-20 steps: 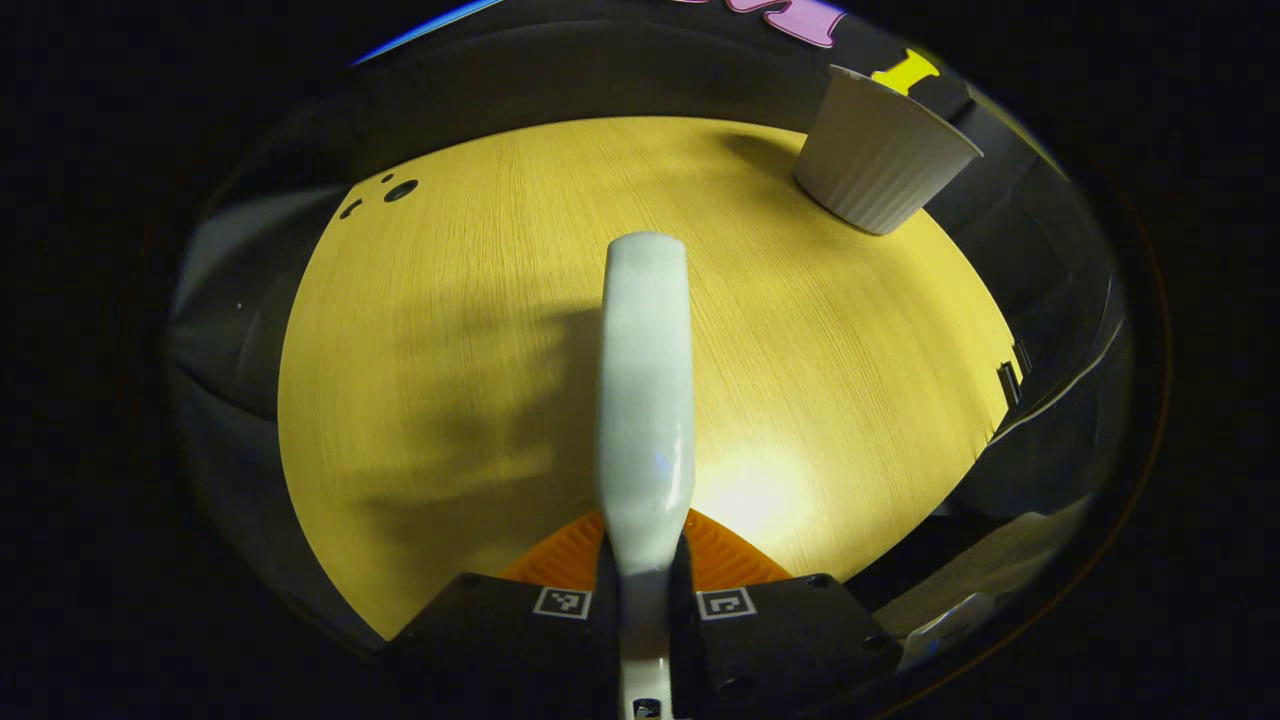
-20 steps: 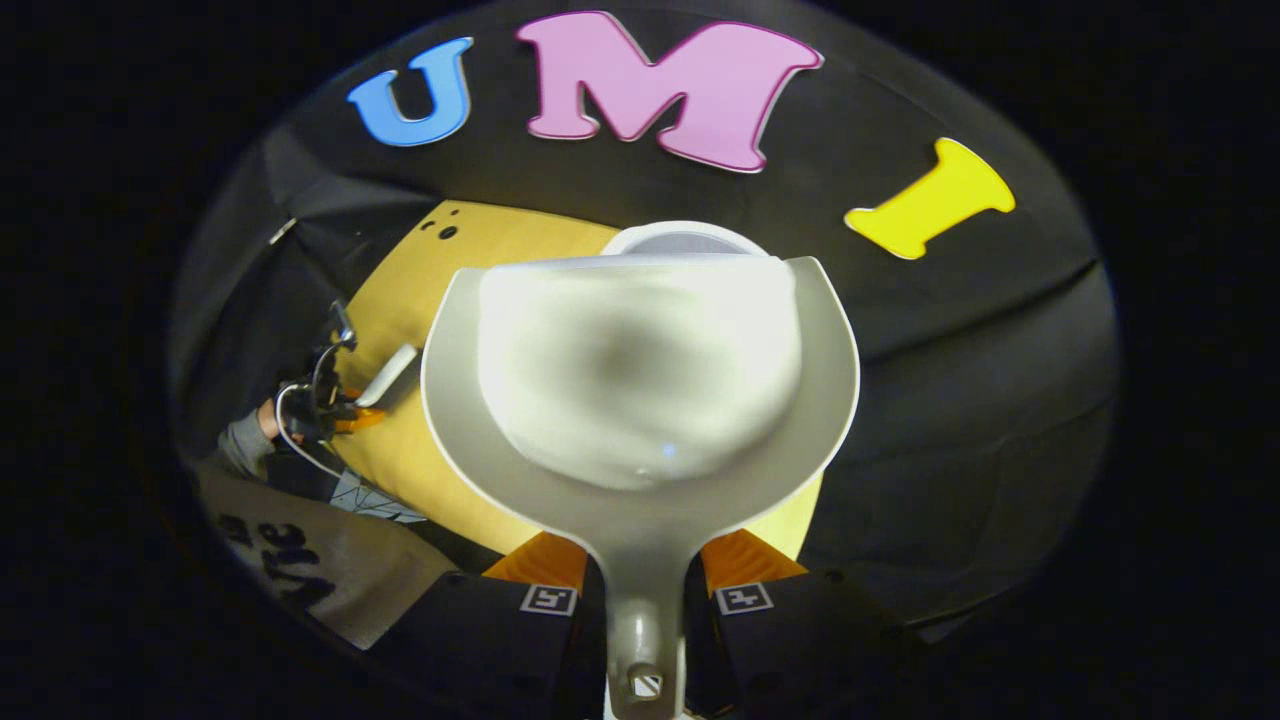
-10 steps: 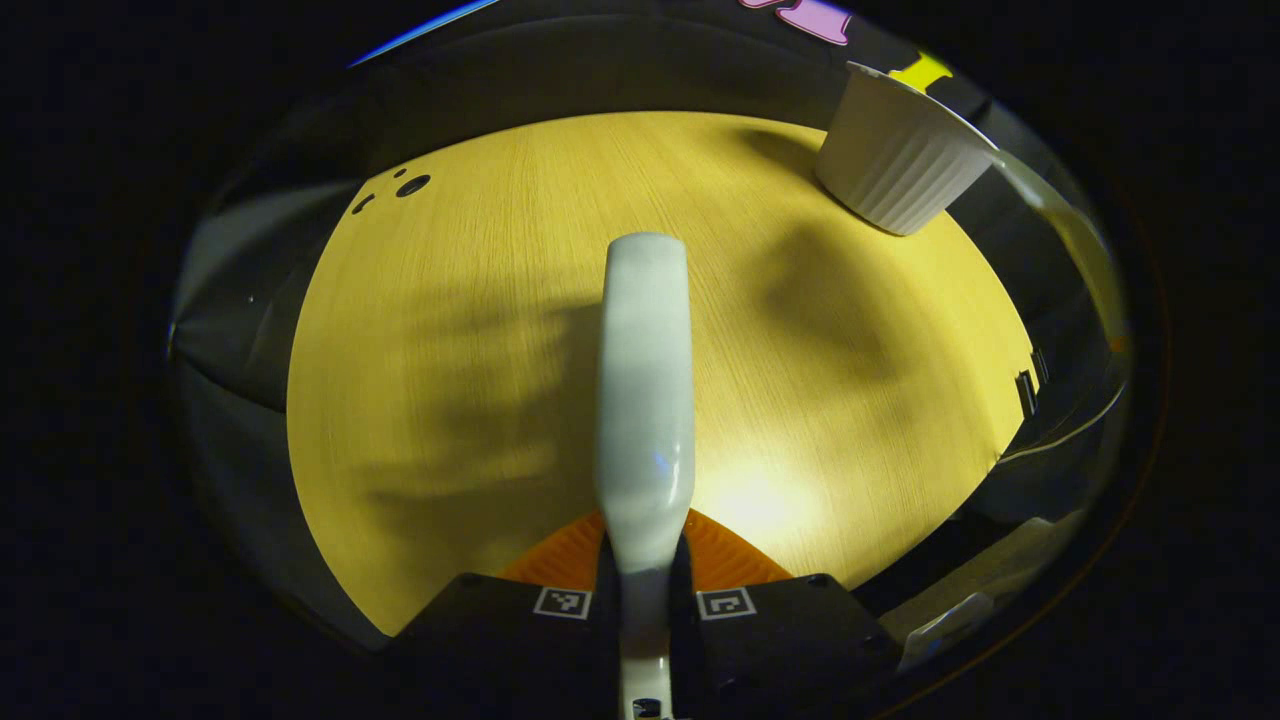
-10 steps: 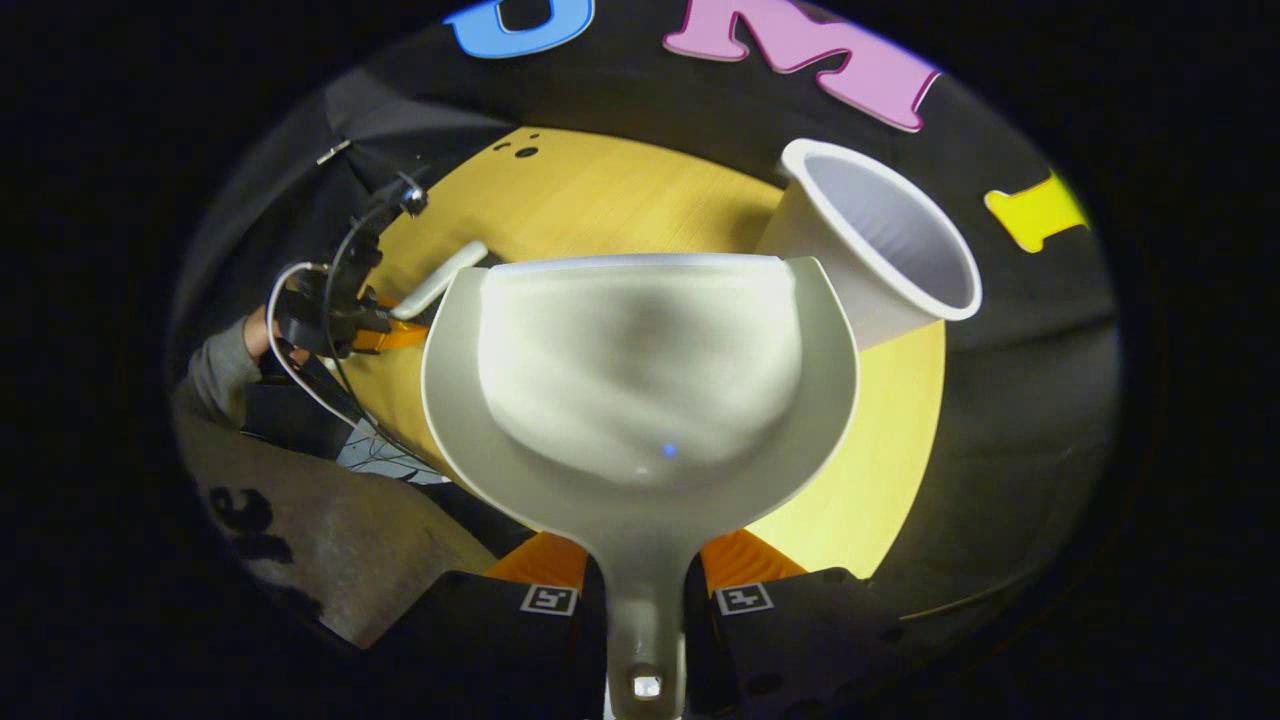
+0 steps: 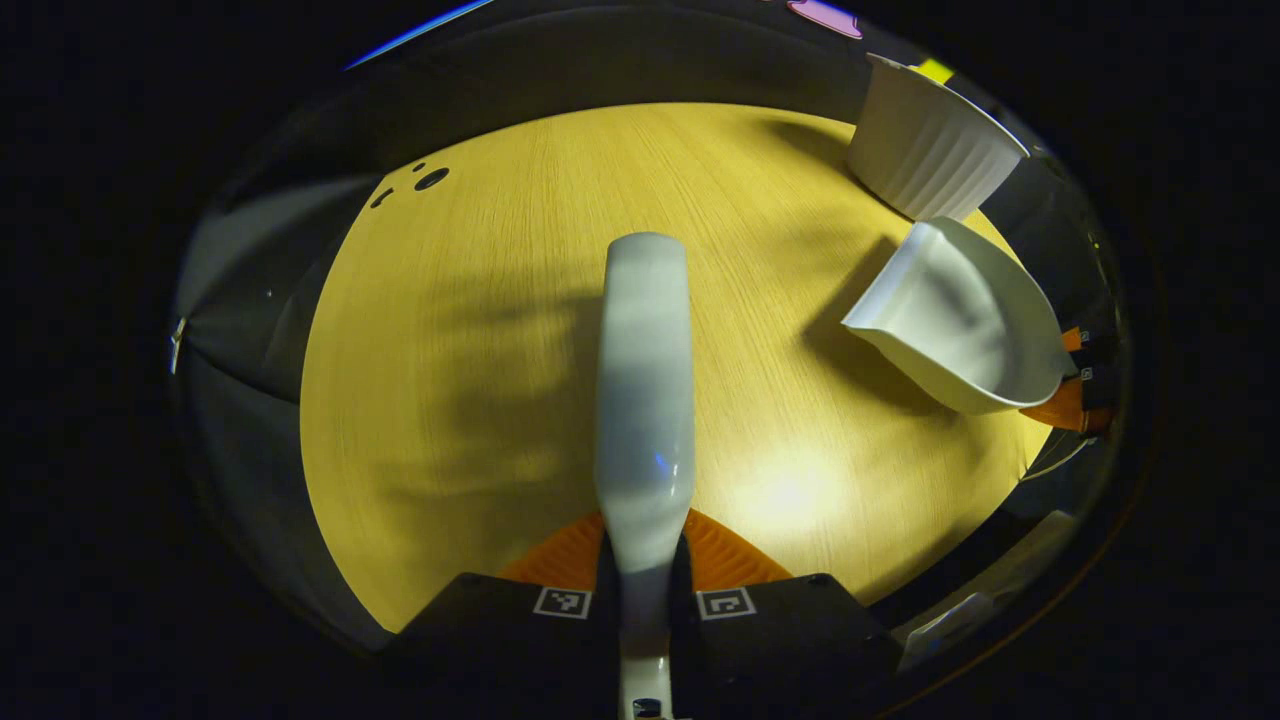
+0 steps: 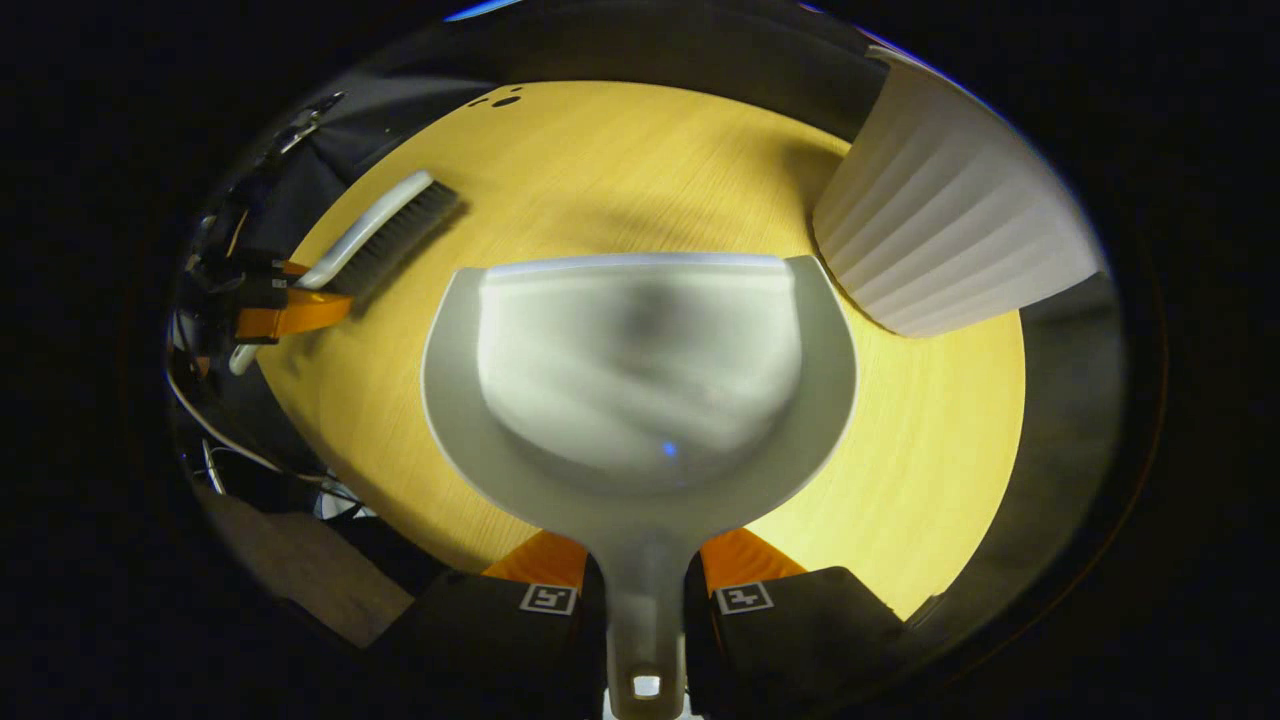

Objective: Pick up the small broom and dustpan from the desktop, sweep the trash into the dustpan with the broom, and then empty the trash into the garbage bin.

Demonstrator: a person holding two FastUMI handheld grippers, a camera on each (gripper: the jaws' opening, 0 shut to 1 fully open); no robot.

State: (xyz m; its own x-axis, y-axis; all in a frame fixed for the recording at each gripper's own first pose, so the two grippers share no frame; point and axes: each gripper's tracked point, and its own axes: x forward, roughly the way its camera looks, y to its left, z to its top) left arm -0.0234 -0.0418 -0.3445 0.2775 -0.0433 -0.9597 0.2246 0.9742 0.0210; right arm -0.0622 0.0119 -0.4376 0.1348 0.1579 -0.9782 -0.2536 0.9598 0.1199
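My left gripper is shut on the handle of the small broom, whose white back runs straight ahead over the yellow wooden desktop. In the right gripper view the broom shows dark bristles hanging low over the table at the left, held by the left gripper. My right gripper is shut on the handle of the white dustpan, held low over the table with its mouth pointing away. The dustpan also appears at the right of the left gripper view.
A white ribbed garbage bin stands on the table just right of the dustpan, near the far right corner. Small dark holes mark the table's far left. The black cloth wall rises behind the table.
My right gripper has swung the dustpan down and away from above the bin's mouth to a low position over the table beside the bin. The left gripper has barely moved.
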